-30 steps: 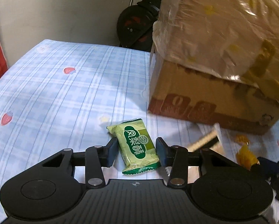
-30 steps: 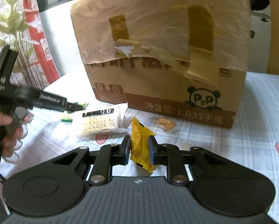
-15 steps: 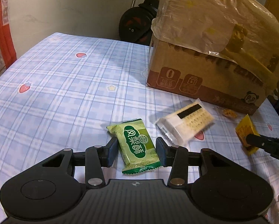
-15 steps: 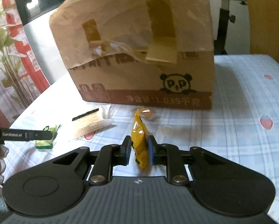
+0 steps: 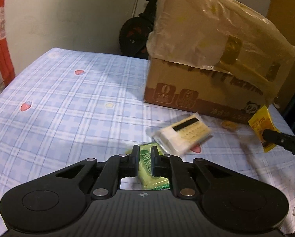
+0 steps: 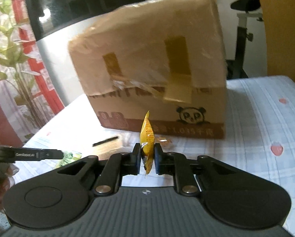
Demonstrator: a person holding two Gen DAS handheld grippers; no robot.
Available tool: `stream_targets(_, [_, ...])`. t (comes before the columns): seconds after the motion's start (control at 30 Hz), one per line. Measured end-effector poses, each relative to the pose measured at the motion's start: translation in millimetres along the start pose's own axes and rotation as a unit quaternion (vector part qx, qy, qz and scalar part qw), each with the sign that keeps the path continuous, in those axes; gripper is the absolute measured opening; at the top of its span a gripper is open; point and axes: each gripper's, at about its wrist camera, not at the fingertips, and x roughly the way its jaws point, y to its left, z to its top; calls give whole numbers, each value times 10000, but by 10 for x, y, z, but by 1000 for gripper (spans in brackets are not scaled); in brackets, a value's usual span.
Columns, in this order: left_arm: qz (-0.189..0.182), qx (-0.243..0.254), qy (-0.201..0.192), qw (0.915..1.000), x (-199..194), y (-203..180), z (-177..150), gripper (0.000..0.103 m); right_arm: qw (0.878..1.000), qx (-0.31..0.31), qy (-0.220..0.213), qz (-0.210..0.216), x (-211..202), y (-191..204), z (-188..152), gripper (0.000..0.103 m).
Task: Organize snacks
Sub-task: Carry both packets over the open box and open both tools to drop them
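My left gripper [image 5: 145,150] is closing, and its pads press on a green snack packet [image 5: 147,169] just above the blue checked tablecloth [image 5: 68,108]. In the right wrist view my right gripper [image 6: 147,148] squeezes a yellow snack packet [image 6: 147,132] that stands upright between its pads, clear of the cloth. The yellow packet [image 5: 261,122] also shows at the right edge of the left wrist view. A white cracker pack [image 5: 184,136] lies on the cloth just beyond the left fingers. A small orange snack [image 5: 229,124] lies by the box.
A large taped cardboard box [image 5: 206,69] stands on the far right of the table and fills the right wrist view as the box [image 6: 157,69]. An exercise bike [image 6: 244,39] stands behind the table. A plant [image 6: 13,63] and red frame are at the left.
The left jaws have drawn in from wide apart and now pinch the green packet narrow. The right gripper has lifted the yellow packet higher in front of the box.
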Motion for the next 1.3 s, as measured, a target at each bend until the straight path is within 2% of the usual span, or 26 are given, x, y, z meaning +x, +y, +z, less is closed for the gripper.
stream_targets(0.1, [182, 69, 238, 9995, 90, -24, -43, 14, 9999, -127, 31, 29, -11, 56, -24, 14])
stream_targets(0.17, [225, -83, 197, 9995, 87, 6, -73, 34, 9999, -104, 60, 40, -16, 60, -62, 14])
stream_targets(0.2, [205, -180, 179, 9995, 82, 24, -80, 55, 9999, -89, 74, 39, -19, 56, -82, 14])
stream_targets(0.23, [202, -269, 137, 9993, 74, 37, -85, 63, 9999, -78, 97, 36, -20, 53, -98, 14])
stream_targets(0.37, [194, -373, 155, 9990, 115, 22, -69, 63, 9999, -46, 152, 13, -27, 18, -139, 14])
stream_targets(0.5, [384, -254, 320, 9984, 285, -54, -97, 63, 9999, -6, 156, 1, -33, -3, -152, 14])
stream_targets(0.6, [614, 56, 237, 9978, 328, -155, -119, 62, 9998, -30, 191, -11, -28, 1, -166, 14])
stream_targets(0.67, [677, 175, 196, 9974, 324, -166, -139, 55, 9998, -37, 209, -28, -28, -5, -166, 14])
stream_targets(0.7, [674, 228, 198, 9973, 316, -156, -137, 41, 9998, -33, 203, -40, -27, -16, -162, 14])
stream_targets(0.83, [500, 140, 235, 9984, 273, -70, -114, 41, 9999, -15, 159, -63, -44, -31, -148, 14])
stream_targets(1.13, [370, 118, -254, 9989, -9, -113, 43, 41, 9999, -121, 10, 41, -109, 60, -73, 14])
stream_targets(1.3, [201, 423, -709, 9964, -255, -265, 267, 41, 9993, -203, -266, 149, -211, 124, 107, 14])
